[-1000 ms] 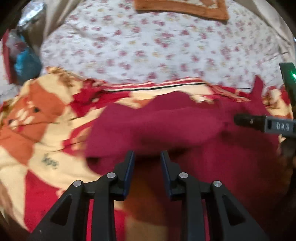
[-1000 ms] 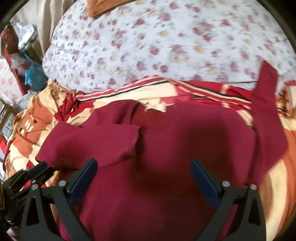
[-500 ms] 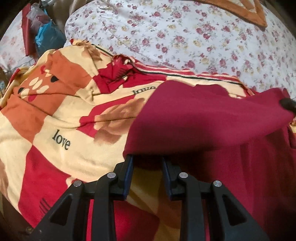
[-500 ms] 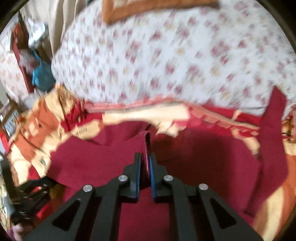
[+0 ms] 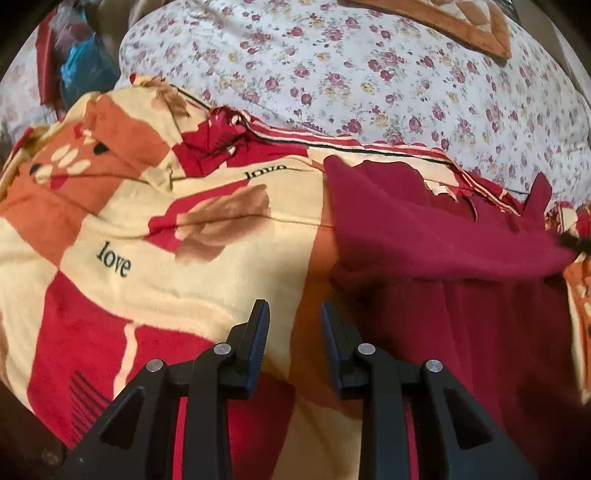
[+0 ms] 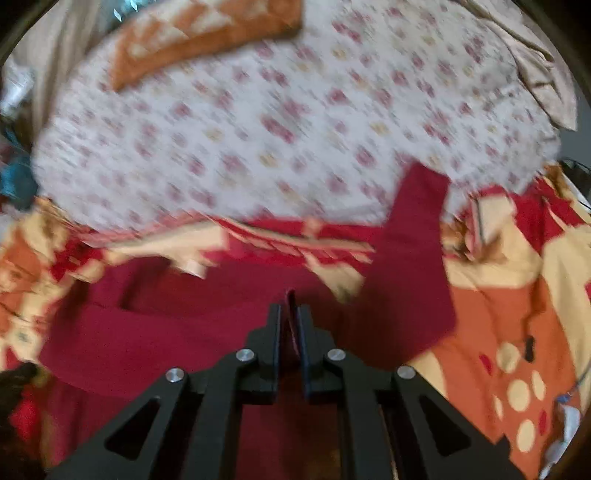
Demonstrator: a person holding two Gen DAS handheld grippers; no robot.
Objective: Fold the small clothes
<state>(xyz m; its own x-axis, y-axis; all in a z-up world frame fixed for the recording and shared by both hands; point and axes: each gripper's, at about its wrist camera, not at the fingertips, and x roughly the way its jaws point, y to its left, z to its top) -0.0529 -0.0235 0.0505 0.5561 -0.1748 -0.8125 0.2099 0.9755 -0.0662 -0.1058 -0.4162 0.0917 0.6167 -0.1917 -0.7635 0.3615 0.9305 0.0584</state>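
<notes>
A dark red garment (image 5: 436, 236) lies on a patterned blanket (image 5: 155, 236) on the bed. Its left sleeve is lifted and stretched to the right. My right gripper (image 6: 290, 321) is shut on the sleeve's edge (image 6: 291, 314), with the garment's body (image 6: 177, 339) spread below it. The other sleeve (image 6: 417, 236) lies up and to the right. My left gripper (image 5: 293, 325) is open and empty, over the blanket just left of the garment's edge.
A white floral sheet (image 5: 369, 74) covers the bed beyond the blanket. An orange bordered cloth (image 5: 461, 22) lies at the far side. Blue and red clutter (image 5: 77, 70) sits off the bed's left edge. The right wrist view is blurred.
My right gripper shut on the left sleeve and pulled it across to the right. My left gripper let go of the garment and drew back left, clear of it.
</notes>
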